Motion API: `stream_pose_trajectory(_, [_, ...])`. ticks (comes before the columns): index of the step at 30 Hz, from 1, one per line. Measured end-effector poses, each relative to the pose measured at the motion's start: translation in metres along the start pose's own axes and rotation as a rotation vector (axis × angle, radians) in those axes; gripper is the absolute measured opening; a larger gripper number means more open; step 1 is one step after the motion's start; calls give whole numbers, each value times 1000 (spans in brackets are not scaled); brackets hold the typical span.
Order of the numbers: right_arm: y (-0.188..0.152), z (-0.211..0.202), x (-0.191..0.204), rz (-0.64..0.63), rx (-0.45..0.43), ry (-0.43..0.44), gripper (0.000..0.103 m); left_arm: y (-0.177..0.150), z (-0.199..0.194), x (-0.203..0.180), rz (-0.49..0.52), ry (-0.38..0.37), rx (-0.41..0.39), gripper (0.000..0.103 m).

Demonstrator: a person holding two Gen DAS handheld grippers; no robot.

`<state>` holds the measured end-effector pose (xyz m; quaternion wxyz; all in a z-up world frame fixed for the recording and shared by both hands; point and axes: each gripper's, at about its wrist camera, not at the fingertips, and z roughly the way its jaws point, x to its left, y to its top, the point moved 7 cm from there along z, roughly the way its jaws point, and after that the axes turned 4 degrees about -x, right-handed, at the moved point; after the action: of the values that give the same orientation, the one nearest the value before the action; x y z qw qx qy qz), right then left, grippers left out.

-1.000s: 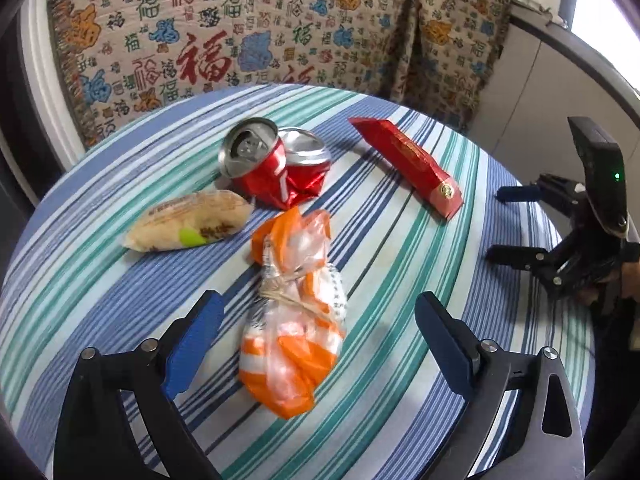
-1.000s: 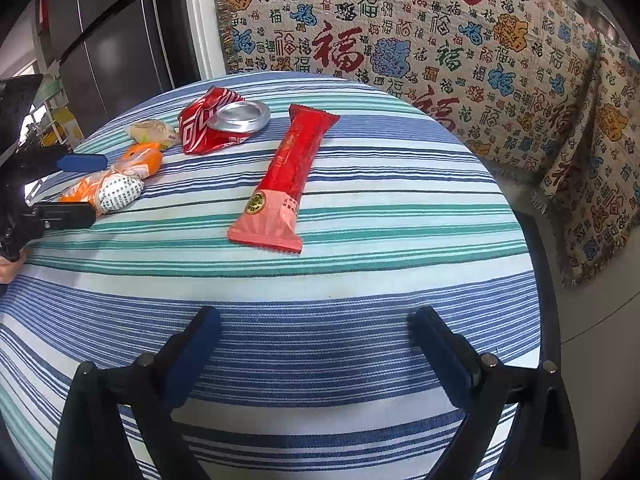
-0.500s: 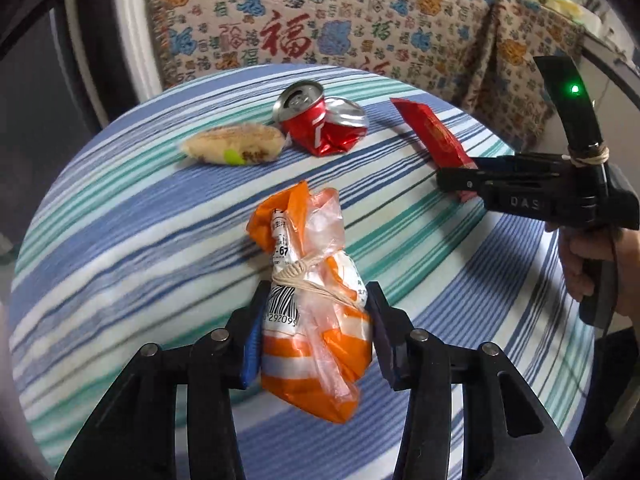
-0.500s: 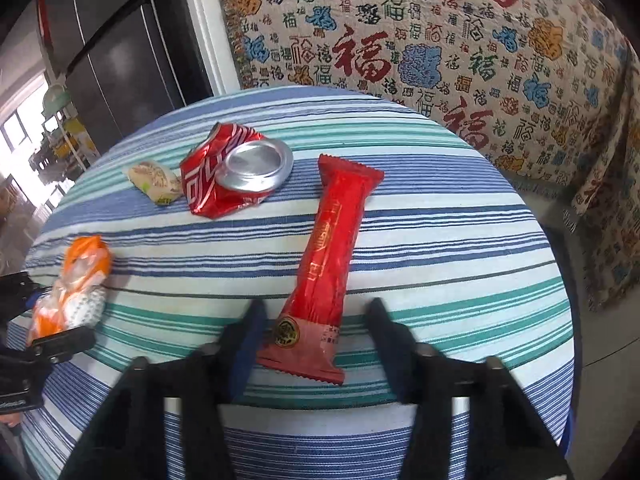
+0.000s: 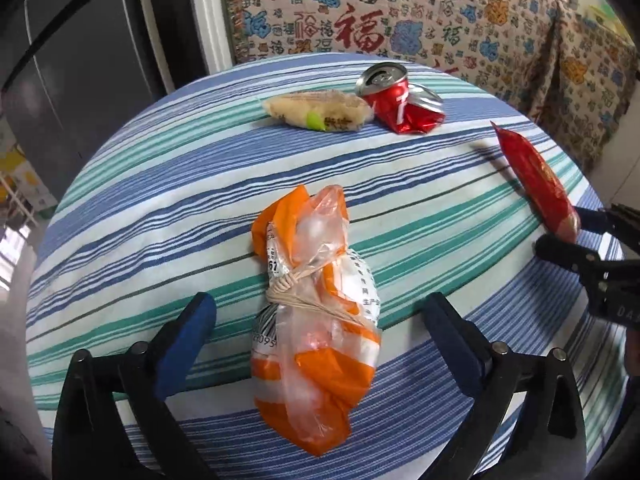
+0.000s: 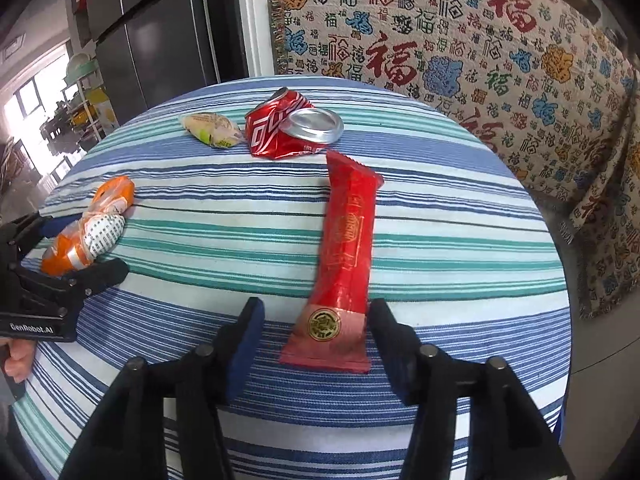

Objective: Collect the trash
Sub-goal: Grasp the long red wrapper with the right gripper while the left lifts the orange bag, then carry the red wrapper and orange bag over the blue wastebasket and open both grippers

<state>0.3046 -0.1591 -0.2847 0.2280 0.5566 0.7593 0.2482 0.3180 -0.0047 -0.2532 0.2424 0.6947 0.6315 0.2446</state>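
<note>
An orange and clear plastic bag (image 5: 316, 320) tied with a rubber band lies on the striped round table (image 5: 160, 220). My left gripper (image 5: 320, 320) is open, its blue pads on either side of the bag and apart from it. A long red wrapper (image 6: 348, 256) lies in front of my right gripper (image 6: 314, 332), whose open fingers straddle its near end without touching. A crushed red can (image 6: 288, 128) and a beige snack packet (image 6: 210, 130) lie at the far side. The bag also shows in the right wrist view (image 6: 88, 228), the wrapper in the left wrist view (image 5: 536, 184).
A patterned fabric-covered sofa (image 6: 460, 40) stands behind and right of the table. A dark refrigerator (image 6: 160, 32) stands at the back left. The table's edge drops off close below both grippers.
My left gripper was shut on the bag half a second ago and has opened wide; the bag lies between its pads. My right gripper has opened slightly and moved closer around the red wrapper.
</note>
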Motion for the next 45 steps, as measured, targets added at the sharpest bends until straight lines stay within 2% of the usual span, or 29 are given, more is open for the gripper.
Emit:
stream_pose_trajectory(2, [3,4,-2,6,-28,5,70,3,2,5,-12,11,-1,103])
stream_pose_trajectory(8, [17,20,-17,42,-14,-8,89,9,8,13,-33,29,-2,103])
stream_pose_trajectory(18, [18,19,-18,33,-4,-4,91,5,6,13,-36,27,-3,103])
stream_pose_trajectory(22, [18,18,-20,40,56,-4,90,0,2,14,-21,20,14,103])
stream_pose_trajectory(26, [21,9,-21,71,60,37,89,-4,-3,13,-11,-4,54,103])
stream_pose_trajectory(30, [30,-3,-20,79,20,63,87,1,-17,13,-45,-79,19,102])
stream_pose_trajectory(33, [31,-1,-17,83,24,83,79,6,-22,6,-23,-101,-1,100])
stream_pose_trajectory(34, [30,2,-16,86,35,89,52,7,-24,4,-8,-98,-5,96])
stream_pose_trajectory(35, [27,6,-16,93,60,98,16,8,-24,0,11,-97,-5,78])
stream_pose_trajectory(36, [26,8,-18,105,75,98,18,7,-24,-2,28,-99,0,51])
stream_pose_trajectory(37, [27,5,-20,123,63,95,17,7,-23,-4,41,-102,5,46])
stream_pose_trajectory(45, [38,-51,-24,130,-40,118,15,19,-44,-10,27,-137,-69,45])
